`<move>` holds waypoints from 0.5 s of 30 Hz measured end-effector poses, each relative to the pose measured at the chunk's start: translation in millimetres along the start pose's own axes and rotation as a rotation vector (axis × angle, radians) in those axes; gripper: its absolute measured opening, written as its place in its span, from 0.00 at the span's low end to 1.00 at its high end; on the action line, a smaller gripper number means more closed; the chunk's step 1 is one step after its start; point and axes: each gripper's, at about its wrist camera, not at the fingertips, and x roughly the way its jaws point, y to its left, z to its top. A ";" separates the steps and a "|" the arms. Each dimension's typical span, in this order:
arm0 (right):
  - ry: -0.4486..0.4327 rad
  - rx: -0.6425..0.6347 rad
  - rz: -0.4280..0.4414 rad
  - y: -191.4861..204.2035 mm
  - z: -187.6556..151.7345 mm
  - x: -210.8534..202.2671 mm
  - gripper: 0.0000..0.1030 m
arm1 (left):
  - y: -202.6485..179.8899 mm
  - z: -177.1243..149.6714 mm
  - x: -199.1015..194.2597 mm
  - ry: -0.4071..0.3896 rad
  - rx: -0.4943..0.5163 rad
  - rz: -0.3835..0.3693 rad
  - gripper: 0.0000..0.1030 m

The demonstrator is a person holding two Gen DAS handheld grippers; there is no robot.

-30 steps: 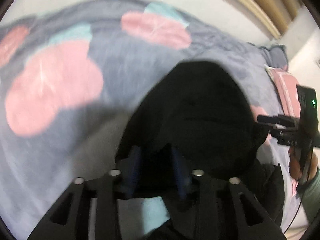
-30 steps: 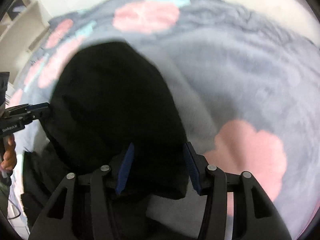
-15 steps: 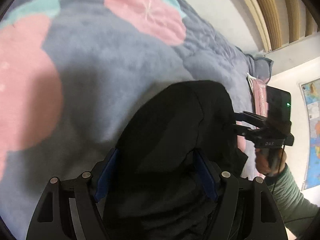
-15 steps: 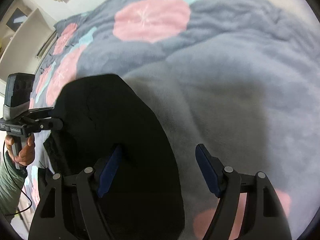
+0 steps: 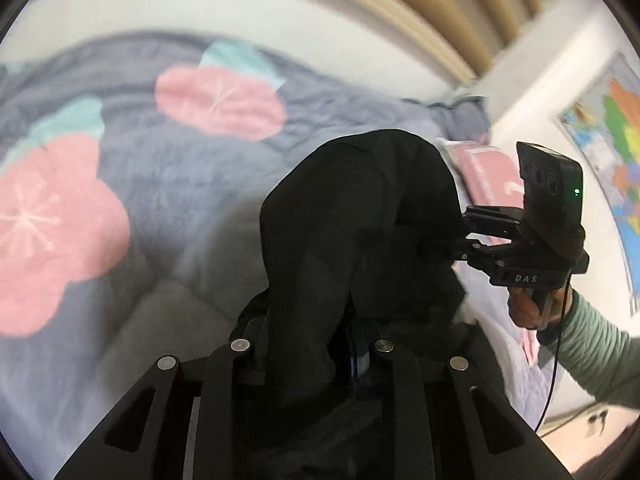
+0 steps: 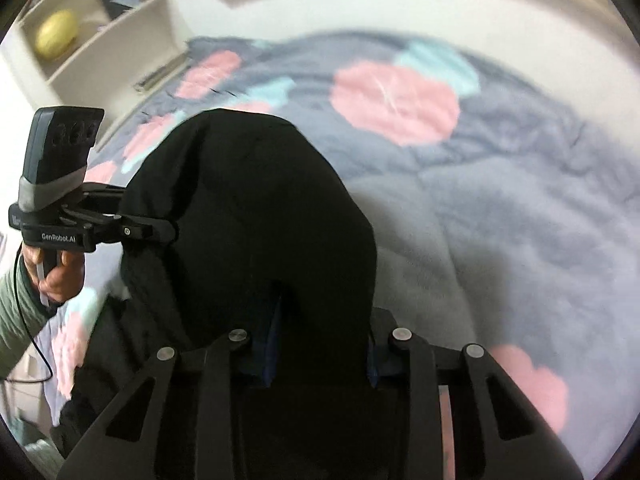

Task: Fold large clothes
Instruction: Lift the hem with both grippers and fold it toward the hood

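Observation:
A large black garment (image 5: 360, 216) hangs bunched between my two grippers above a grey blanket with pink flowers (image 5: 168, 168). My left gripper (image 5: 312, 344) is shut on its near edge; the cloth drapes over the fingers and hides most of them. My right gripper (image 6: 320, 344) is shut on the garment (image 6: 256, 208) too, blue pads half buried in cloth. In the left wrist view the right gripper (image 5: 460, 236) bites the garment's right side. In the right wrist view the left gripper (image 6: 168, 232) bites its left side.
The flowered blanket (image 6: 500, 208) covers the bed all around. A white wall and wooden slats (image 5: 460, 12) lie behind it. A pink pillow (image 5: 488, 172) and a wall map (image 5: 612, 132) are at the right. White shelves (image 6: 96, 40) stand at the far left.
Half a second ago both grippers were open over the garment on the bed. Now both have shut on it and lifted it, and the views have tilted up toward the wall.

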 end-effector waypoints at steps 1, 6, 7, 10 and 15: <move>-0.015 -0.009 -0.006 8.7 -5.2 -14.7 0.36 | -12.6 -6.6 -13.0 -0.010 0.019 0.002 0.24; -0.068 -0.055 -0.036 66.3 -48.9 -86.5 0.36 | -74.5 -57.8 -70.7 -0.027 0.117 0.018 0.24; -0.068 -0.064 -0.044 76.1 -60.4 -97.7 0.36 | -84.9 -67.6 -75.9 -0.021 0.131 0.020 0.24; -0.051 -0.072 -0.057 102.2 -98.4 -123.8 0.36 | -111.5 -110.0 -92.9 0.011 0.152 0.011 0.24; 0.004 -0.055 -0.076 140.5 -170.4 -140.9 0.36 | -137.8 -188.0 -97.7 0.083 0.150 0.007 0.24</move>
